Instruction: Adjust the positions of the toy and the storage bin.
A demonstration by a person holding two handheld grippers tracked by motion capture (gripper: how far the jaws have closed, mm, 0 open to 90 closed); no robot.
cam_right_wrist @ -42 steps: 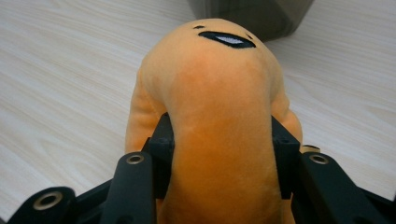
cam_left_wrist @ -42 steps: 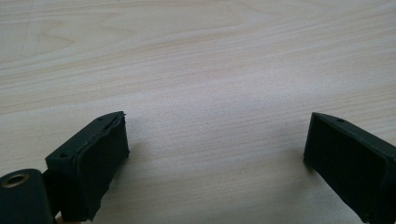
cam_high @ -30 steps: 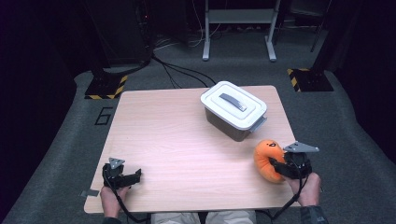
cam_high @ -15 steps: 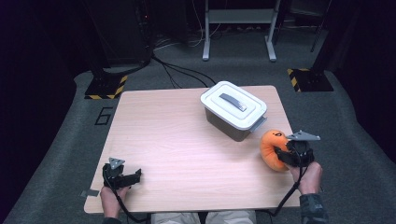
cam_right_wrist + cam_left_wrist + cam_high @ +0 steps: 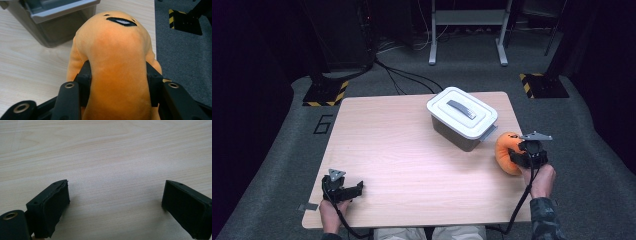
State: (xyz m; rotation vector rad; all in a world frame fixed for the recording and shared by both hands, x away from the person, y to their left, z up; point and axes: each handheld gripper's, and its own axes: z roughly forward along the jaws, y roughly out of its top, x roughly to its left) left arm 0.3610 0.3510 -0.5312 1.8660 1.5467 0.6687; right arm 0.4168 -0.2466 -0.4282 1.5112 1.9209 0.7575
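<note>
My right gripper (image 5: 518,156) is clamped on the orange plush (image 5: 504,150), the lidded box (image 5: 462,118) just far-left of it; left gripper (image 5: 357,188) idle, jaws spread, near-left corner.

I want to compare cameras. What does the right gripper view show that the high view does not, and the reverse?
Right gripper view: the black stitched mouth on the orange plush toy, and the fingers pressing into its sides.
High view: the left gripper at the table's near left corner, and the closed lid of the grey box.
Both: the toy, the box and the wooden table.
</note>
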